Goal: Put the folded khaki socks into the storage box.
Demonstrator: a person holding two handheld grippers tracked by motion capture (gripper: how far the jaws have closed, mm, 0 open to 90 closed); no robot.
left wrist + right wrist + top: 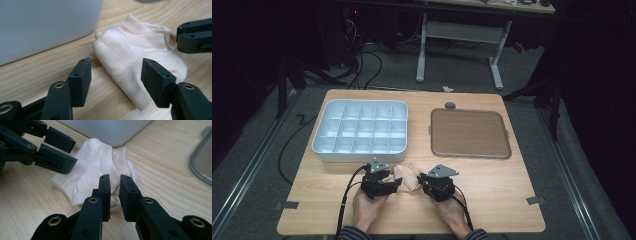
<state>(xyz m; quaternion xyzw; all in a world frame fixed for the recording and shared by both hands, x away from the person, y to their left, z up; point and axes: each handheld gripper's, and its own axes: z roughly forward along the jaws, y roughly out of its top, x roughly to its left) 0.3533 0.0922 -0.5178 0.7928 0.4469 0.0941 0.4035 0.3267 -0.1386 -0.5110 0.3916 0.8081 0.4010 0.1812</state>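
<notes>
A pale sock [408,178] lies crumpled on the tabletop [492,190] between the two tongs. The left tongs [116,72] stand released, jaws wide, the sock's toe end just ahead between them, untouched. The right tongs [115,186] have a narrow gap, nothing pinched, the sock's ribbed cuff just beyond their tips. A grey compartment box [361,131] sits close behind the sock; a brown tray [469,134] lies beyond the right tongs. Bare wood surrounds both hands. The sock's underside is hidden.

Left gripper [116,80] jaws wide apart, nothing pressed; right gripper [114,195] jaws nearly together, narrow gap; grippers face each other closely.
</notes>
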